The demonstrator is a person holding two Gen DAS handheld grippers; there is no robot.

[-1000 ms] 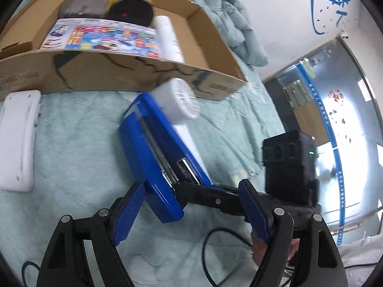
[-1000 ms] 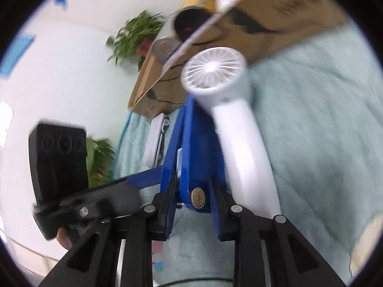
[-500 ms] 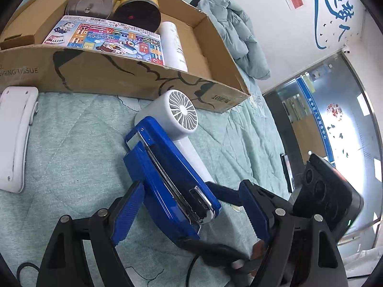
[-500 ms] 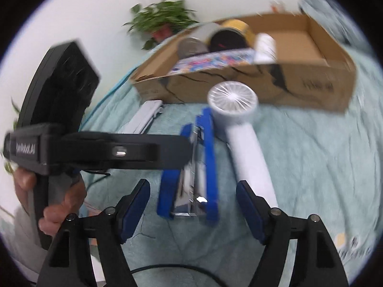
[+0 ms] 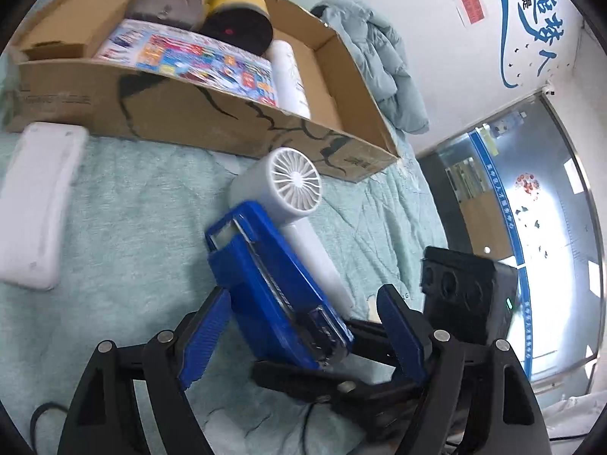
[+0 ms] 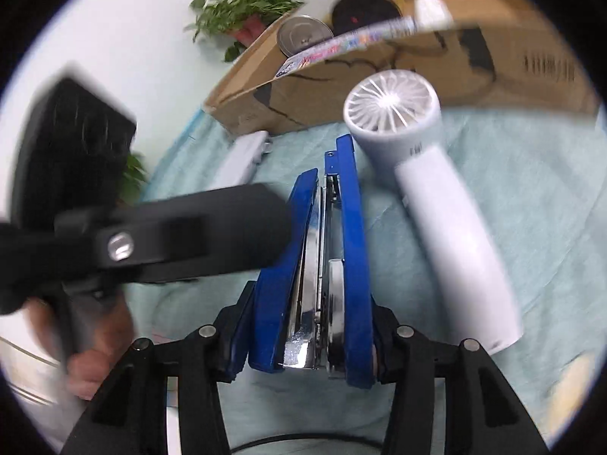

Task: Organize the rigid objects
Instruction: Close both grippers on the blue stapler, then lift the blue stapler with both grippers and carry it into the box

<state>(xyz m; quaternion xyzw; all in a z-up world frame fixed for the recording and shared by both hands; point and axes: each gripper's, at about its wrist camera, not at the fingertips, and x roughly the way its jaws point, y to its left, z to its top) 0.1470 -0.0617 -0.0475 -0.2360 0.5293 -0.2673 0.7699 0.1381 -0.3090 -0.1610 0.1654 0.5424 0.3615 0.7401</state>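
Blue stapler point(image 6: 322, 276), chrome-cored, edge-up

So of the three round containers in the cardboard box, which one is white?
The white bottle, lying nearest the box's empty end; the silver tin and the yellow-banded black jar sit behind it.

The white wall point(image 5: 436, 30) in the left wrist view carries large blue painted Chinese characters point(image 5: 546, 26), of which "追" and "梦" seem readable beside a blue swoosh, with smaller blue characters above. A small red sign point(image 5: 472, 5) on the same wall is too small to read. Print on the brown cardboard box point(image 5: 189, 113) is blurred beyond reading in both views.
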